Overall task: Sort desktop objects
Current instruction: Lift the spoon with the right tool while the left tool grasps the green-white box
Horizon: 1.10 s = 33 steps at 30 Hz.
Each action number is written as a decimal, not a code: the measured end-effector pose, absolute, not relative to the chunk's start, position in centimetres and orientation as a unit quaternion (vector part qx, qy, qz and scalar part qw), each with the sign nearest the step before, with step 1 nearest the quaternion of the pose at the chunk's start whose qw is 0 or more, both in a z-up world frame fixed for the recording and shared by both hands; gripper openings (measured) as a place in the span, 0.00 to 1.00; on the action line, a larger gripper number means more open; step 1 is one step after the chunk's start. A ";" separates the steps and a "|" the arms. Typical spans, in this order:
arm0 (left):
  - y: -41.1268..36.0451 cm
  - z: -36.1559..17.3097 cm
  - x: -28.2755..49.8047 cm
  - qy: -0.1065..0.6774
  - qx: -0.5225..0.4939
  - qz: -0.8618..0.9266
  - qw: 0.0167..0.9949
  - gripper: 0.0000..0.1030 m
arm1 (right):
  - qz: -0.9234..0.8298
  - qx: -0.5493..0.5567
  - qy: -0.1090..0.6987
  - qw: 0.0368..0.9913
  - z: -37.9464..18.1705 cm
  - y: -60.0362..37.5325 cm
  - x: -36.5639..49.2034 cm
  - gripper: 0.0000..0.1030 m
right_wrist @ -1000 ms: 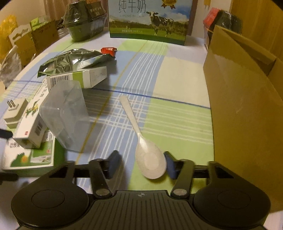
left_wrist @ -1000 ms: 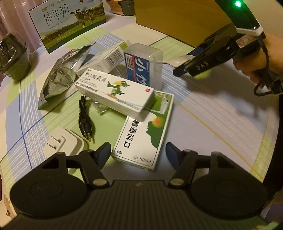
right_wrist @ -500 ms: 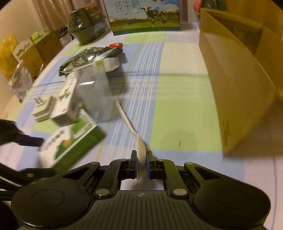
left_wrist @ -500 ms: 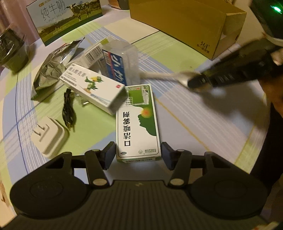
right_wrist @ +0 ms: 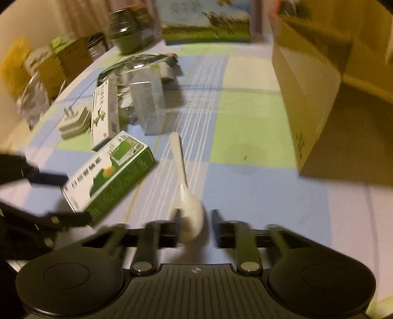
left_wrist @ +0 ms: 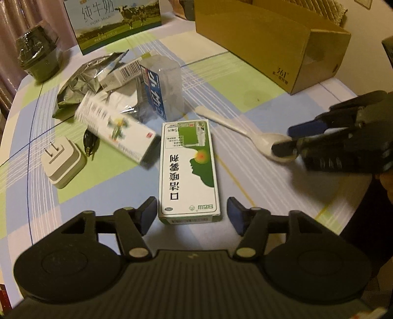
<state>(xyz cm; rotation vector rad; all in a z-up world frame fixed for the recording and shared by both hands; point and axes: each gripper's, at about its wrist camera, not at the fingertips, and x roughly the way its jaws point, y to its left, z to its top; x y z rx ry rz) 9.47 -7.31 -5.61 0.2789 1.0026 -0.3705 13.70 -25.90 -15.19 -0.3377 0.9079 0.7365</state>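
A green-and-white medicine box lies flat on the table, its near end between the open fingers of my left gripper. It also shows in the right wrist view. A white plastic spoon lies on the table to its right. My right gripper is open, with the spoon's bowl lying between its fingers. That gripper also shows in the left wrist view at the spoon's bowl.
A white box with a bird picture, a clear blue-labelled case, a foil bag, a white charger and a black cable crowd the left. An open cardboard box stands at the back right, a milk carton behind.
My right gripper was shut on the spoon half a second ago and has opened; the spoon lies on the table. My left gripper has drawn the green box nearer, and the bird box has slid off it.
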 end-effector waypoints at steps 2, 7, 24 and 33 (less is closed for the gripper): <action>-7.3 -5.5 9.3 0.473 0.129 -0.172 0.855 0.61 | 0.350 -0.184 0.410 0.822 -15.5 -25.9 13.1 0.55; -6.9 -5.4 9.3 0.467 0.114 -0.160 0.862 0.66 | 0.376 -0.212 0.389 0.814 -15.8 -25.3 12.0 0.55; -6.9 -5.4 10.2 0.460 0.091 -0.145 0.871 0.70 | 0.369 -0.178 0.409 0.815 -16.8 -25.3 13.3 0.55; -7.2 -6.1 10.6 0.464 0.081 -0.139 0.871 0.70 | 0.373 -0.168 0.404 0.819 -16.8 -25.4 13.2 0.43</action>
